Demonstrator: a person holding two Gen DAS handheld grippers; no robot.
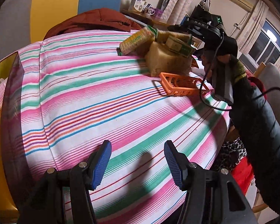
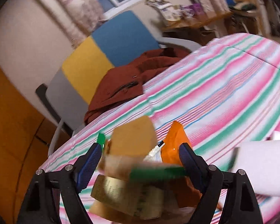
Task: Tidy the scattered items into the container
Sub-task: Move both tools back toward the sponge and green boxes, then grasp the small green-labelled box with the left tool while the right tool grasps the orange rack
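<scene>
The right hand-held gripper (image 2: 140, 160) is seen over the paper bag (image 2: 132, 192), its jaws spread wide with boxes and packets between them; none is visibly clamped (this view is blurred, so contact cannot be confirmed). The left hand-held gripper (image 1: 138, 160) hangs low over bare striped cloth, jaws wide and holding nothing.

From the left wrist view, the paper bag (image 1: 168, 59) stands at the far side of the table (image 1: 84, 102), crammed with cartons. A yellow patterned box (image 1: 135, 41) leans out over its rim, only partly inside. An orange basket (image 1: 183, 85) lies on the cloth just beside the bag. In the right wrist view an orange packet (image 2: 174, 143) rises at the bag's far edge.

The step in hand is judged to be seating items in the bag. The right jaws should be kept wide until clear of the contents, and the lift made straight up, so the leaning box is not dragged out. The bag's soft wall could be steadied by the left gripper.
</scene>
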